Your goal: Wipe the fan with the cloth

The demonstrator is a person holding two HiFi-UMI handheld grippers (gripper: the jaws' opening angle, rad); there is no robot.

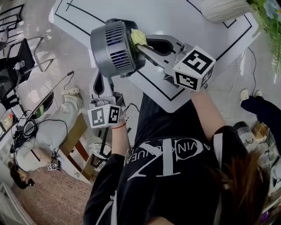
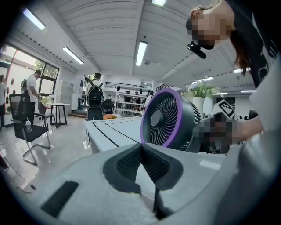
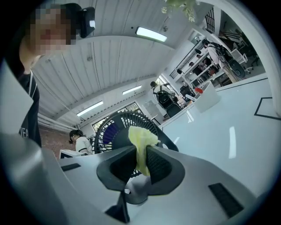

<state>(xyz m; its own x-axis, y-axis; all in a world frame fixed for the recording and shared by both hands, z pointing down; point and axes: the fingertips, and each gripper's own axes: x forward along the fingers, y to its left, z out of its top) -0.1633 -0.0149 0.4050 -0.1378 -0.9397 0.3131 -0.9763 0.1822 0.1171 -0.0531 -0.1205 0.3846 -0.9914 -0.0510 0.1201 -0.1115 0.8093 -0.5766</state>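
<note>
A grey fan (image 1: pixel 115 46) with a purple front ring stands near the corner of the white table (image 1: pixel 175 17). My right gripper (image 1: pixel 140 44) is shut on a bunched yellow cloth (image 1: pixel 138 38), which presses against the fan's rear grille. In the right gripper view the cloth (image 3: pixel 140 140) sticks up between the pads, with the fan's dark grille (image 3: pixel 115 128) just behind it. My left gripper (image 1: pixel 100 81) is shut and empty, off the table's edge beside the fan's base. In the left gripper view its closed tips (image 2: pixel 141 145) point at the fan's front (image 2: pixel 163 118).
Black lines mark the table top (image 2: pixel 114 128). A white pot (image 1: pixel 221 9) with a green plant stands at the far right corner. Office chairs (image 1: pixel 17 61) and a person in white (image 1: pixel 44 136) are on the floor to the left. More people stand far back in the room.
</note>
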